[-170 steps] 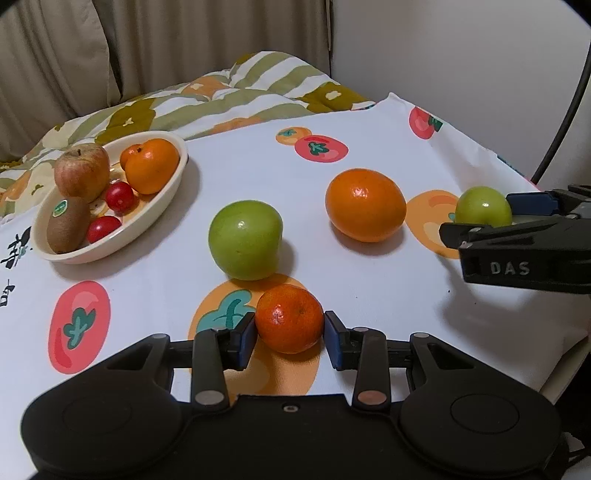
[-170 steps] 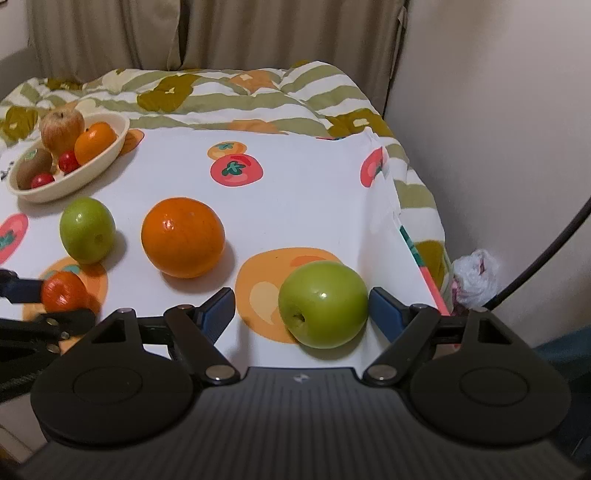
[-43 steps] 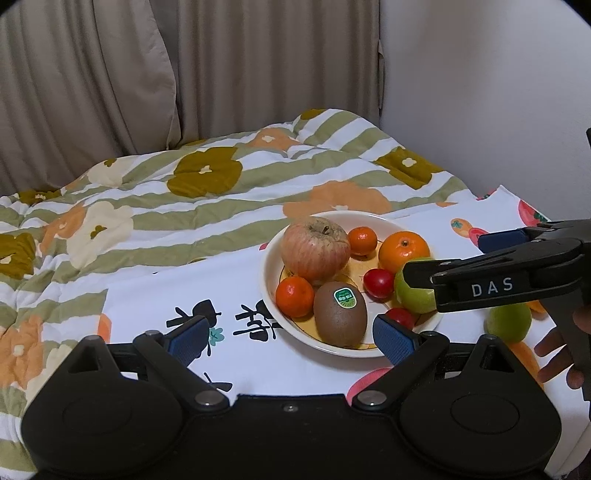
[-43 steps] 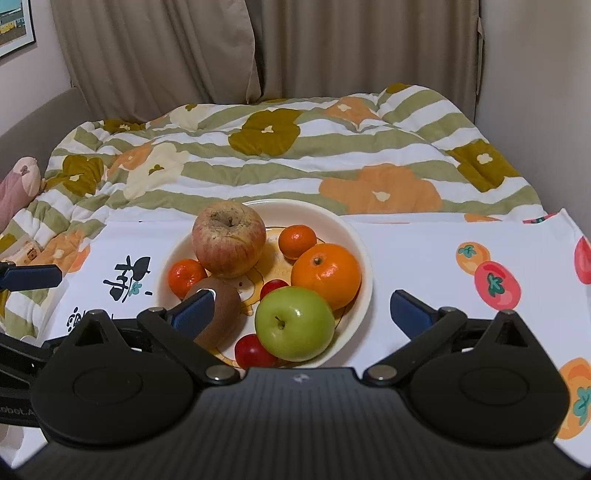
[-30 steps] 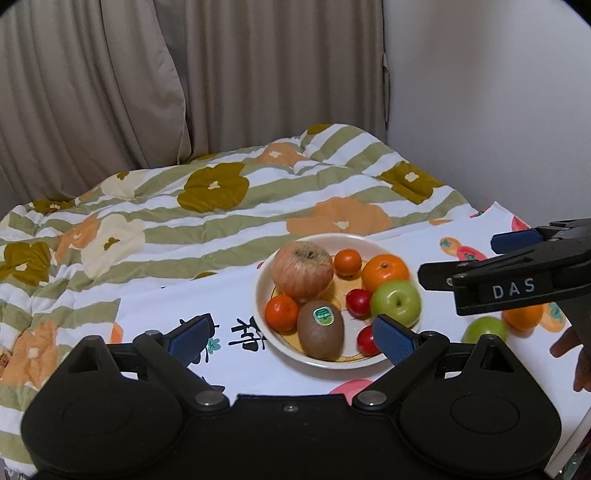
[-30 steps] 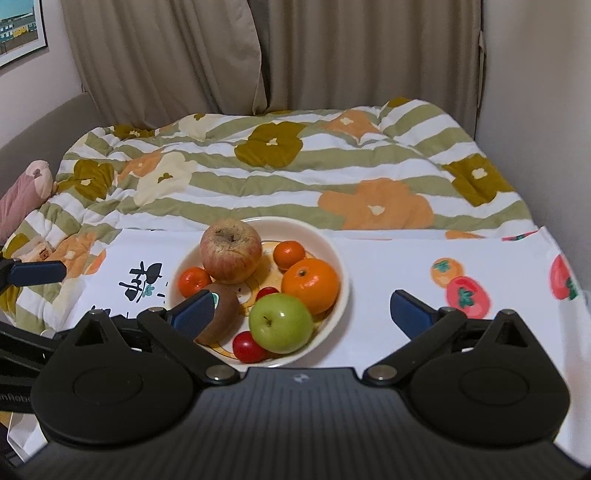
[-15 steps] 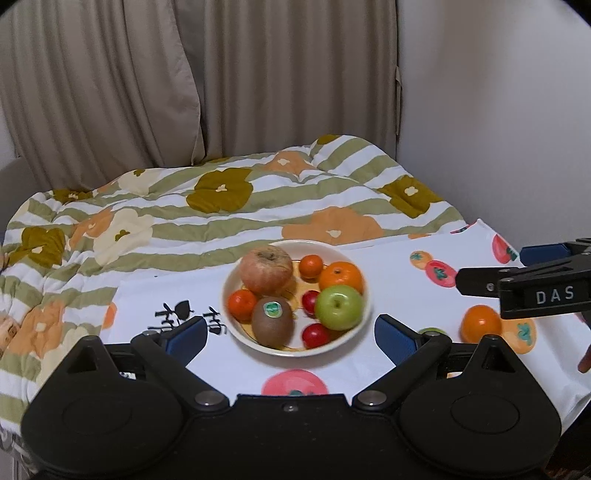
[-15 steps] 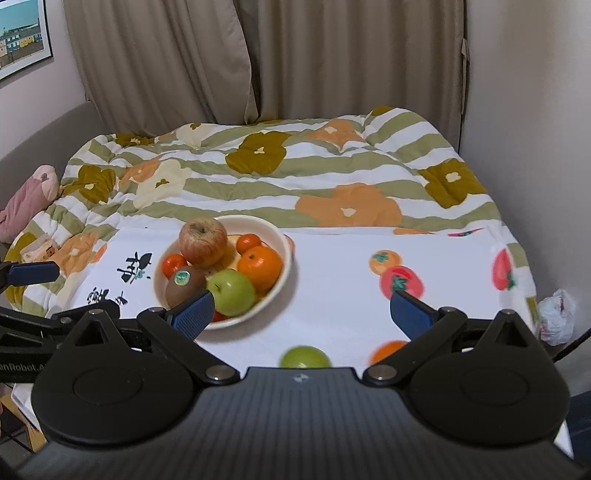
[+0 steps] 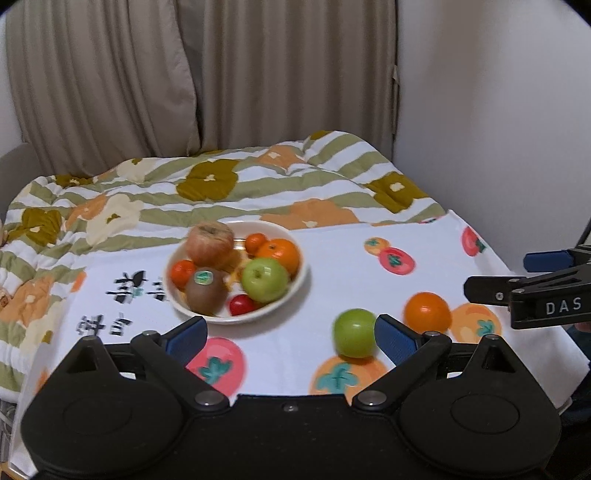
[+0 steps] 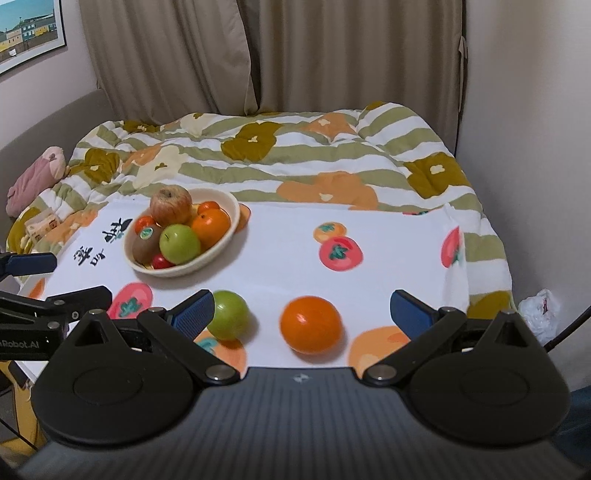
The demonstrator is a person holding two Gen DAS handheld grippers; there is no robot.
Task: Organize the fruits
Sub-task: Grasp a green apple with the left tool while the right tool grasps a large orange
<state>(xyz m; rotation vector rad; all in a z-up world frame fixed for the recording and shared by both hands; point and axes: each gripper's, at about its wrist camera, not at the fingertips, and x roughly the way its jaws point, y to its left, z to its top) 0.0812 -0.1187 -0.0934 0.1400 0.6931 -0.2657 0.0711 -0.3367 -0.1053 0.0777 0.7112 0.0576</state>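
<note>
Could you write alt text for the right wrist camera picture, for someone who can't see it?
An open hand-held gripper hovers over a fruit-print tablecloth, with a loose orange and green apple in front. Farther left, a cream bowl holds fruit; a second hand-held gripper shows at the left edge.

A white tablecloth printed with persimmons and tomatoes covers the table, with black calligraphy-like marks near its far left corner. Beyond the tablecloth's far edge lies a quilt with olive and white stripes and large orange and mustard flowers, rumpled across a bed. A pink soft toy rests at the quilt's left side, against a grey-brown upholstered edge. Beige curtains hang behind the bed. A framed picture of colourful houses sits on the left wall. Down past the tablecloth's right edge, a crumpled white plastic bag lies by the plain wall, with a black cable beside it.
</note>
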